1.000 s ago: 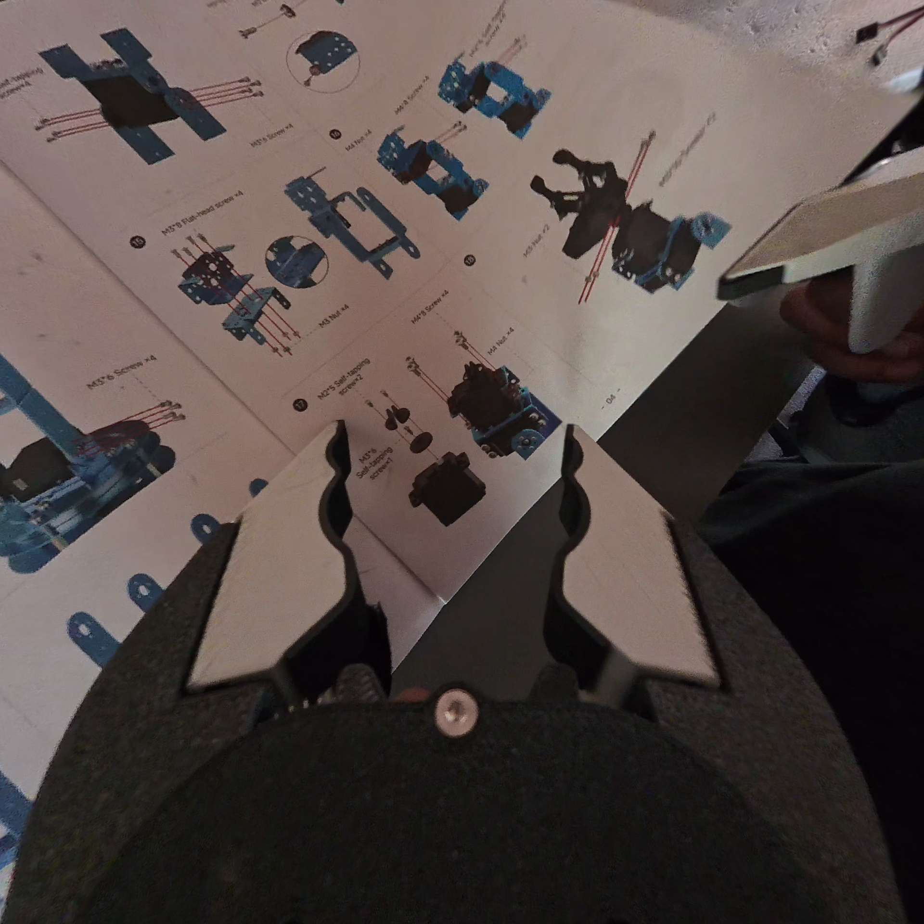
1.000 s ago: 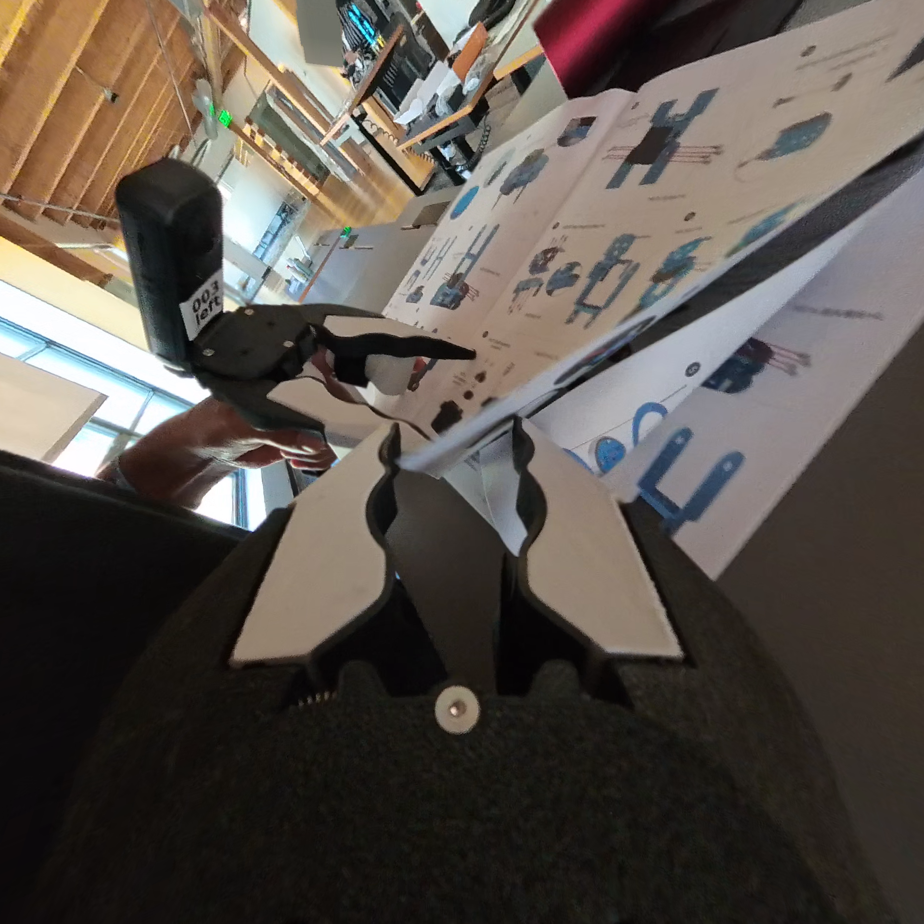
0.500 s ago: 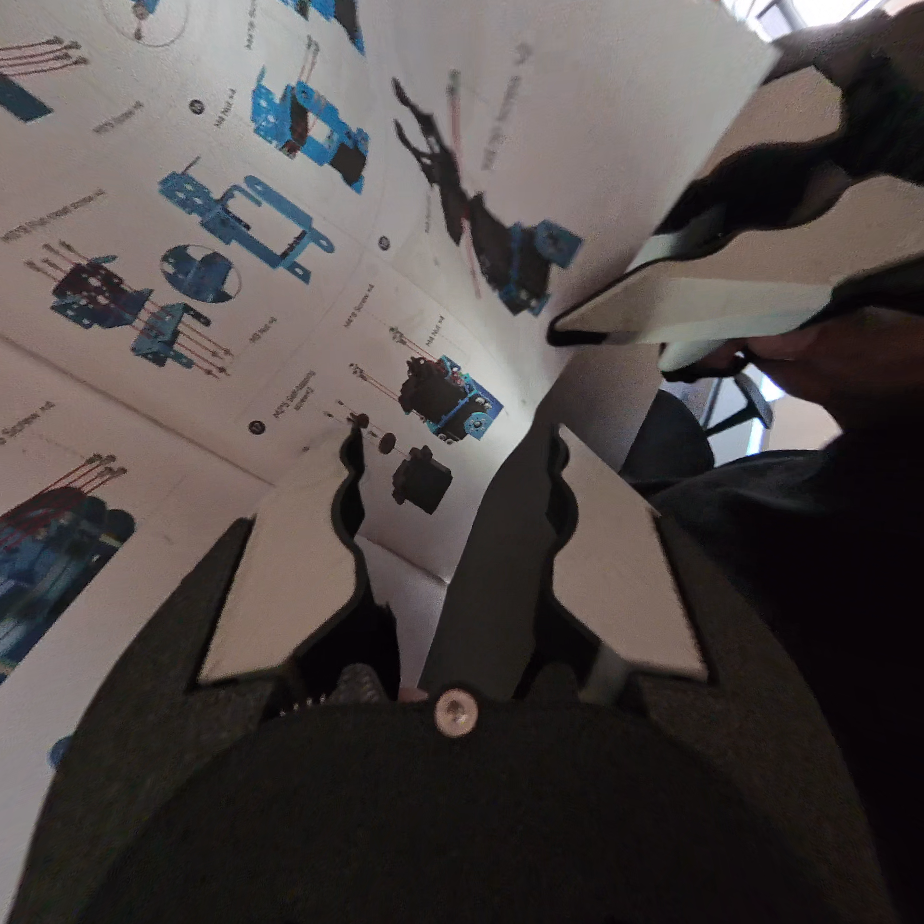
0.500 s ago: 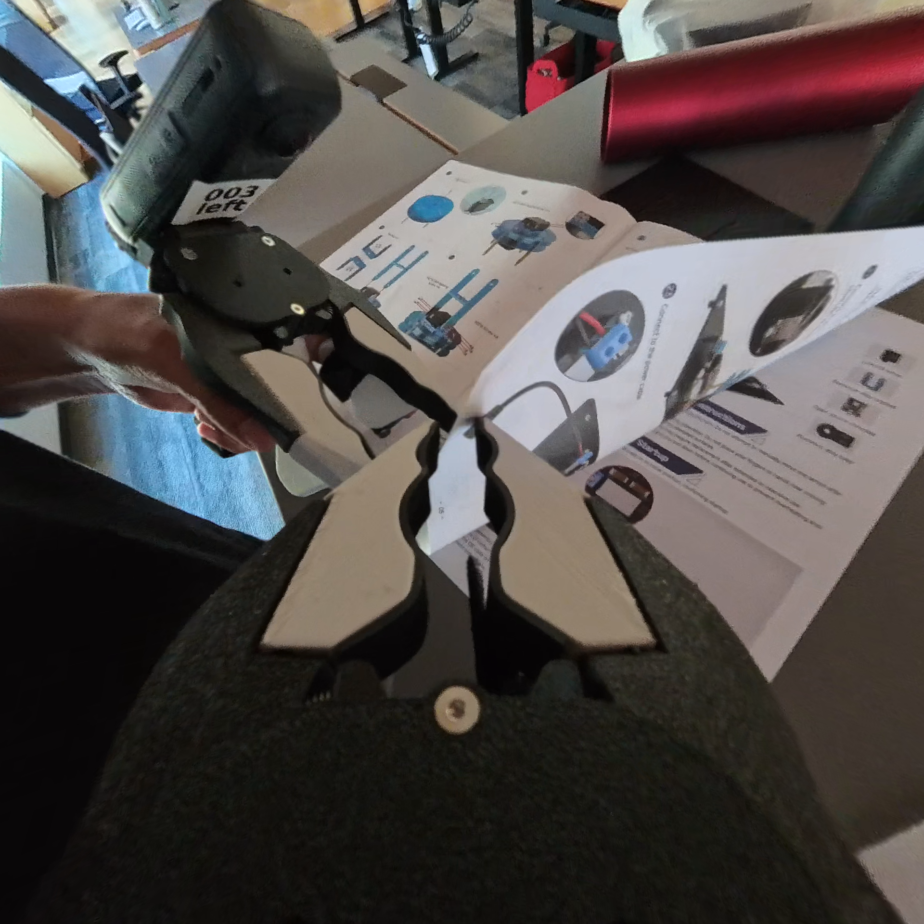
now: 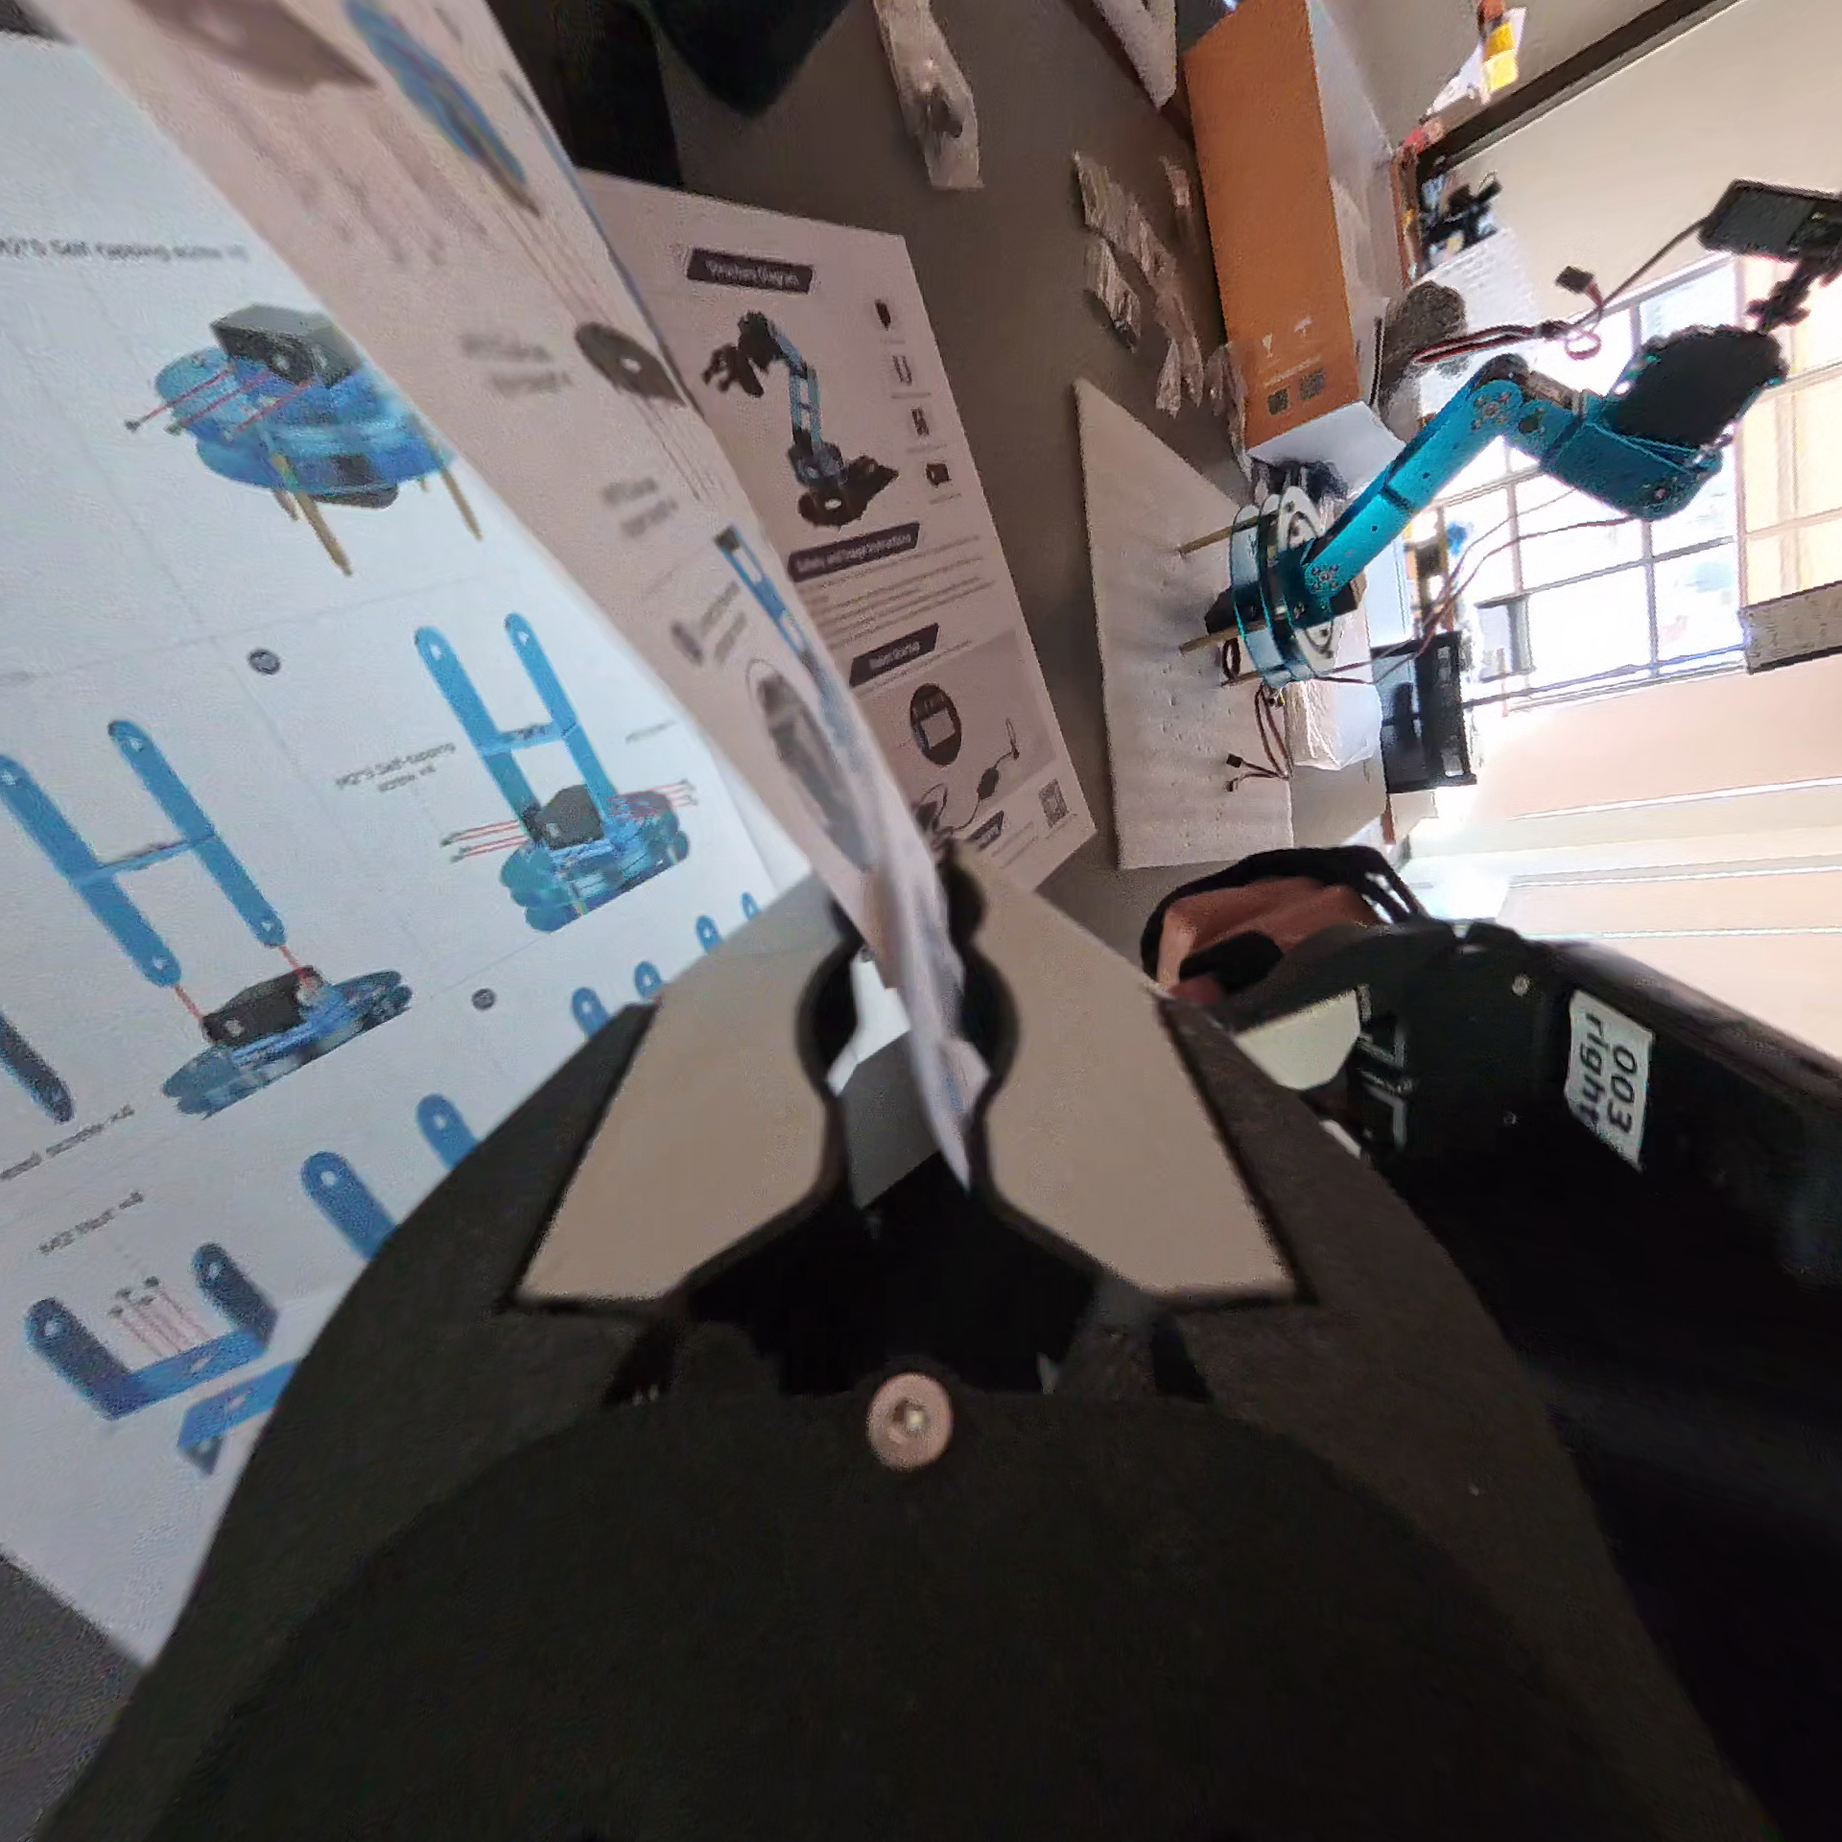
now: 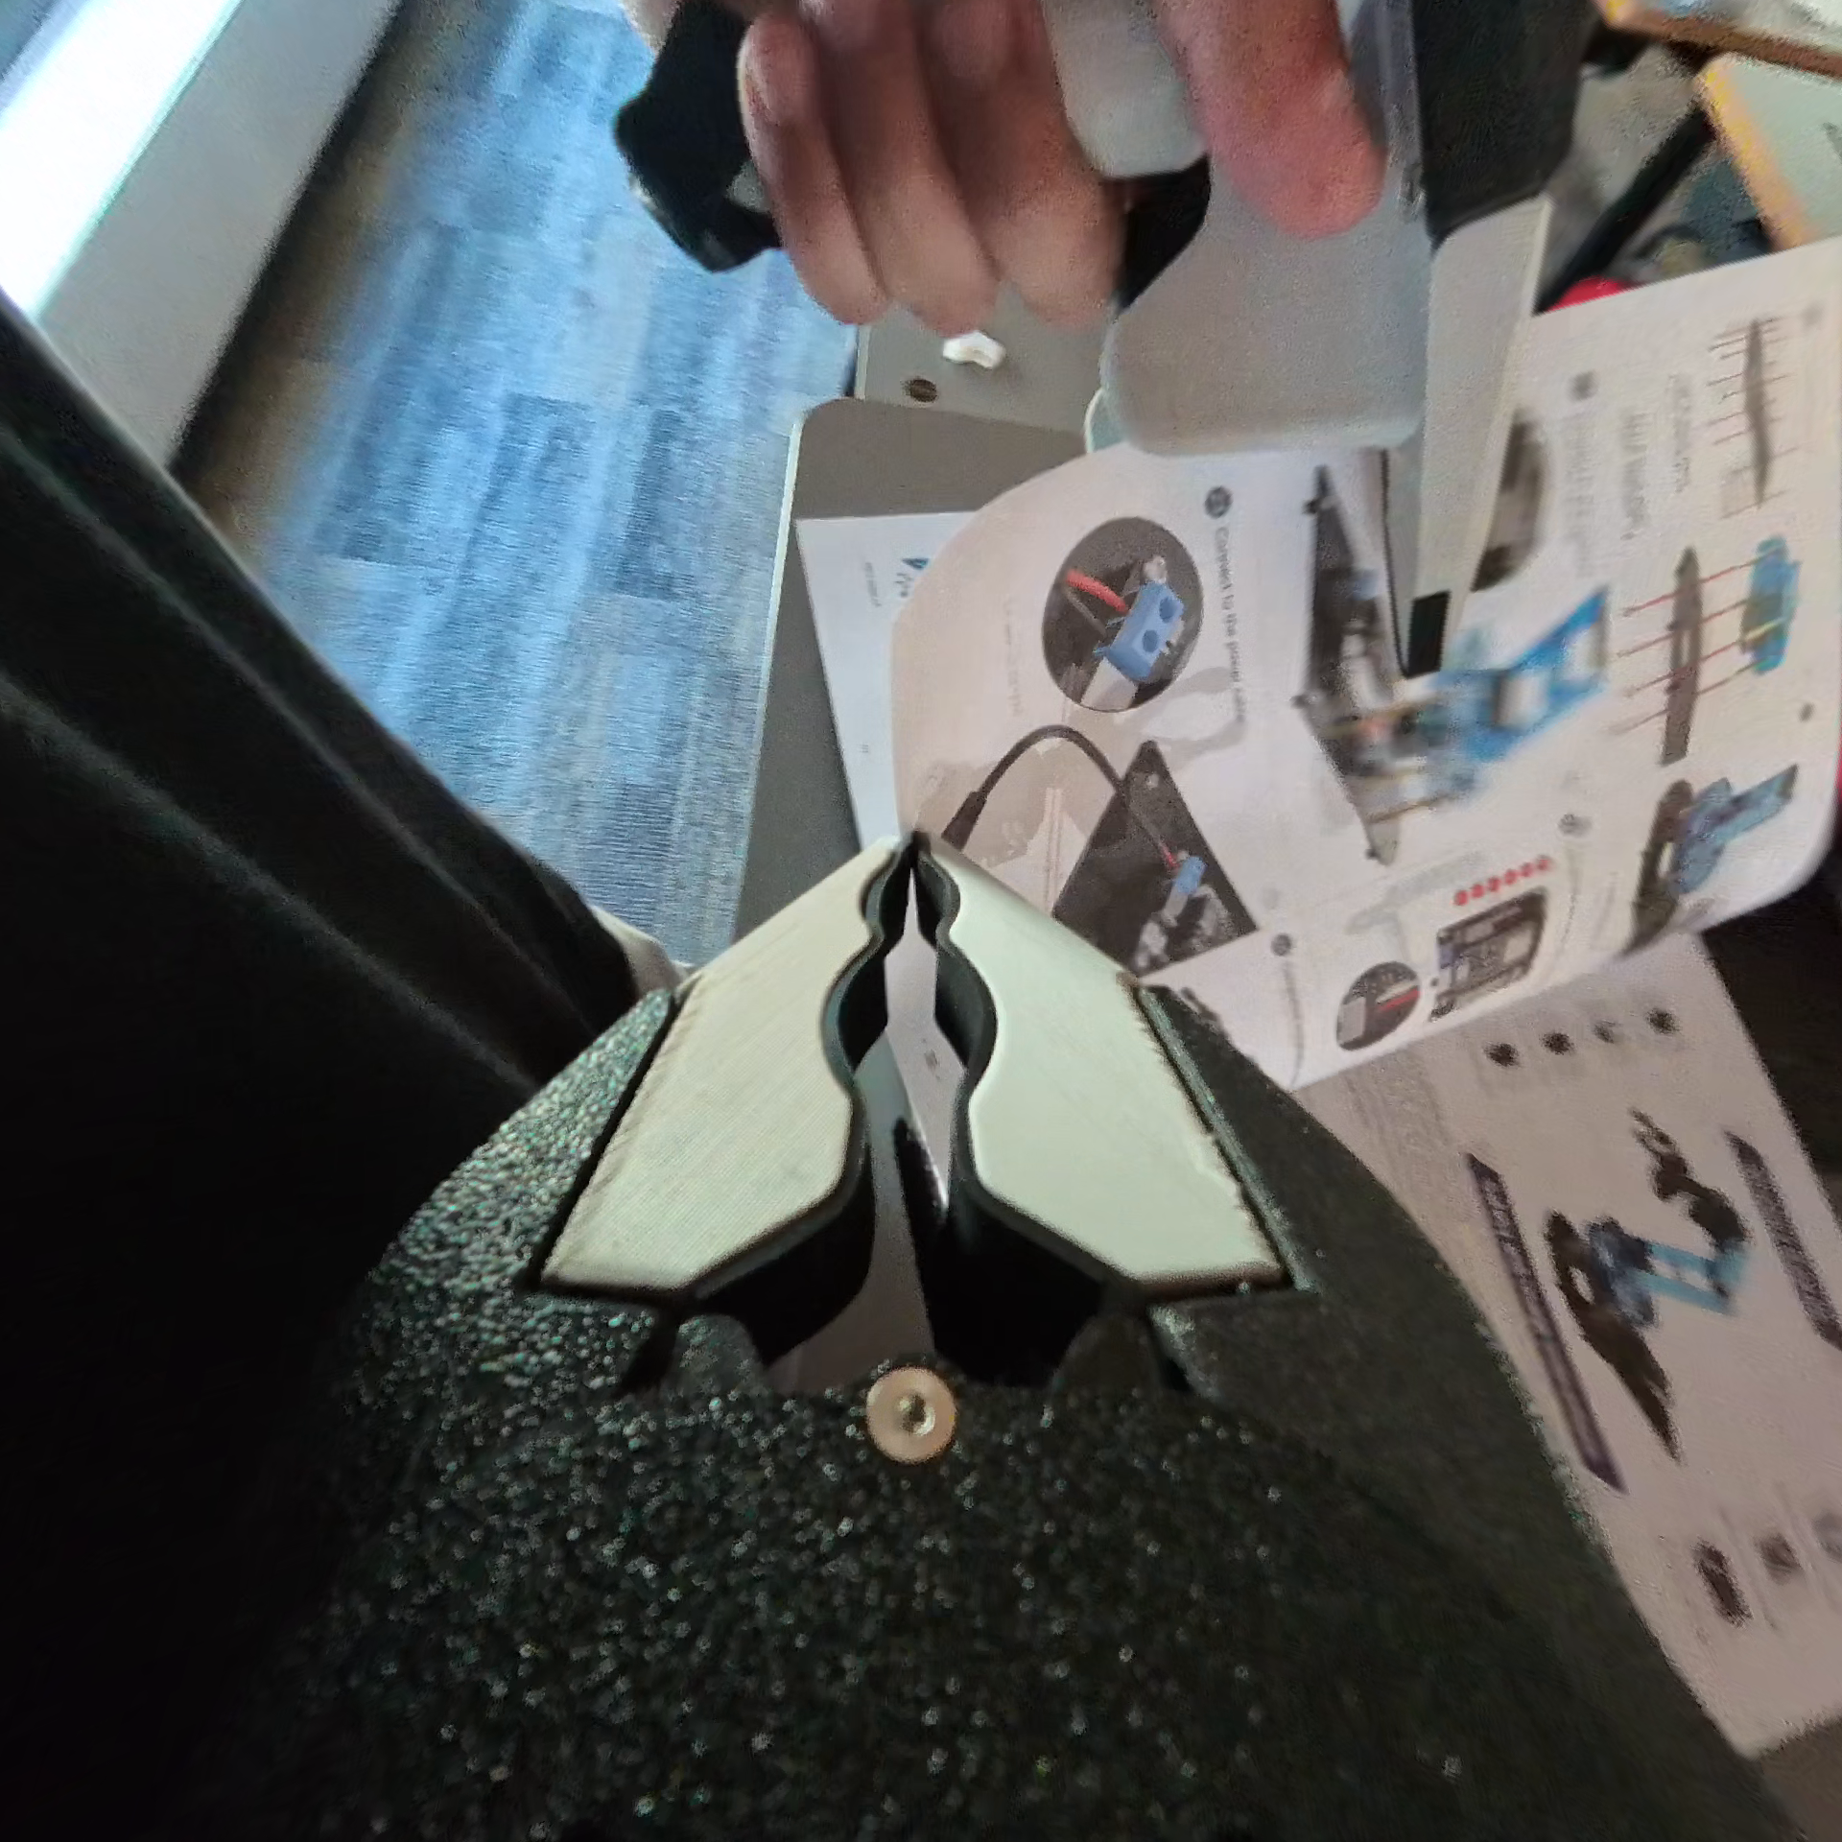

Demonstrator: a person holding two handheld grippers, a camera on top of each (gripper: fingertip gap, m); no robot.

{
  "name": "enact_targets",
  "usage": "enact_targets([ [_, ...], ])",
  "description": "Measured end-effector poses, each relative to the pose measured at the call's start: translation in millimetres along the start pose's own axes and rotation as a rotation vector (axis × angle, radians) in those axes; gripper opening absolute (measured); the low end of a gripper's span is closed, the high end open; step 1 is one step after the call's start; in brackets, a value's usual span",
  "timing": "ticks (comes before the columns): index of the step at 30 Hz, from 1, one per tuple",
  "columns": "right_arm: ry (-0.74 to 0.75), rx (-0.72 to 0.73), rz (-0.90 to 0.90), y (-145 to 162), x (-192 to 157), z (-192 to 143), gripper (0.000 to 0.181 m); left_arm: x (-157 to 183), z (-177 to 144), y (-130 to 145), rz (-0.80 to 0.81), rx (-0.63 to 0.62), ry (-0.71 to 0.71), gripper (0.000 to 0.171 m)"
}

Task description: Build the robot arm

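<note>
An assembly booklet (image 5: 299, 698) with blue part drawings lies open on the grey table. One page (image 5: 638, 429) is lifted off it and bent. My left gripper (image 5: 902, 887) is shut on that page's edge, which runs between its fingertips. My right gripper (image 6: 914, 847) is shut on the same page (image 6: 1246, 718) at its corner, and paper shows in the hollow behind the tips. In the right wrist view a hand (image 6: 947, 169) holds the left gripper, whose fingers (image 6: 1266, 389) clamp the page higher up. The right gripper's black body (image 5: 1475, 1076) sits just right of my left fingers.
A small blue robot arm (image 5: 1395, 498) stands on a white foam sheet (image 5: 1176, 648) beyond the booklet. An orange box (image 5: 1266, 219) and several small bags of parts (image 5: 1126, 259) lie farther back. Blue carpet (image 6: 498, 449) lies past the table edge (image 6: 787, 598). Dark clothing fills the left. The grippers' ends are close to 10 cm from one another.
My left gripper was open beside the page and has closed on it. The right gripper stays shut on the page. The page has risen and curled over, and both views have swung round.
</note>
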State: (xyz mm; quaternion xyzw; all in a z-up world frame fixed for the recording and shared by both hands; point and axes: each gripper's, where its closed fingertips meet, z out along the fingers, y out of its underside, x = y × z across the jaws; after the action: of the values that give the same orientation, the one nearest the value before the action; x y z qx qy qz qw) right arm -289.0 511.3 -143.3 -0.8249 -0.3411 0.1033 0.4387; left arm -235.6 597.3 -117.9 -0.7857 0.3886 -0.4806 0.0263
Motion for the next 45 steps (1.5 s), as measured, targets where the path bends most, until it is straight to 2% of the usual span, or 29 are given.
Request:
enact_targets([
  [1, -0.045, 0.009, 0.031, 0, -3, 0, 0.005, -4, -3, 2, -0.013, -0.011, -0.01, 0.0],
  [3, -0.121, 0.097, 0.145, -5, 4, -12, 0.025, -19, -11, 8, -0.016, -0.037, -0.074, 0.0],
  [5, -0.127, 0.198, 0.293, 0, 37, -29, 0.047, -33, -20, 12, -0.025, -0.046, -0.119, 0.0],
  [6, -0.086, 0.193, 0.334, 15, 59, -32, 0.055, -39, -25, 14, -0.031, -0.052, -0.13, 0.0],
  [8, 0.053, 0.036, 0.295, 68, 102, -19, 0.072, -53, -34, 17, -0.042, -0.065, -0.145, 0.0],
  [10, 0.066, -0.133, 0.287, 109, 120, 0, 0.094, -68, -40, 18, -0.058, -0.076, -0.152, 0.0],
  [14, 0.079, -0.23, 0.273, 126, 130, 17, 0.097, -103, -47, 20, -0.036, -0.121, -0.191, 0.0],
  [18, 0.136, -0.211, 0.339, 125, 134, 20, 0.094, -133, -51, 23, 0.024, -0.156, -0.238, 0.0],
  [20, 0.19, -0.186, 0.383, 125, 134, 19, 0.094, -149, -52, 24, 0.073, -0.162, -0.295, 0.002],
  [23, 0.235, -0.253, 0.426, 126, 133, 16, 0.093, -175, -59, 23, 0.17, -0.15, -0.432, 0.019],
  [25, 0.234, -0.264, 0.445, 114, 136, 17, 0.099, -186, -65, 22, 0.241, -0.141, -0.489, 0.017],
  [27, 0.168, -0.158, 0.412, 76, 139, 23, 0.1, -184, -69, 16, 0.257, -0.103, -0.469, 0.02],
  [29, 0.074, -0.12, 0.331, 44, 139, 34, 0.104, -174, -77, -7, 0.302, -0.012, -0.446, 0.023],
  [31, -0.006, -0.197, 0.246, 38, 138, 56, 0.114, -152, -81, -36, 0.394, 0.102, -0.367, 0.023],
  [33, -0.06, -0.267, 0.214, 46, 139, 80, 0.117, -127, -67, -49, 0.479, 0.124, -0.225, 0.023],
  [35, -0.099, -0.371, 0.188, 64, 135, 96, 0.117, -118, -44, -42, 0.529, 0.035, -0.127, 0.027],
  [36, -0.066, -0.393, 0.118, 69, 137, 101, 0.118, -120, -33, -35, 0.555, -0.007, -0.11, 0.029],
  [41, -0.079, -0.399, 0.126, 67, 134, 104, 0.118, -149, -11, -5, 0.629, -0.152, -0.142, 0.035],
  [45, -0.064, -0.404, 0.147, 67, 134, 105, 0.118, -179, -35, -1, 0.687, -0.145, -0.217, 0.003],
])
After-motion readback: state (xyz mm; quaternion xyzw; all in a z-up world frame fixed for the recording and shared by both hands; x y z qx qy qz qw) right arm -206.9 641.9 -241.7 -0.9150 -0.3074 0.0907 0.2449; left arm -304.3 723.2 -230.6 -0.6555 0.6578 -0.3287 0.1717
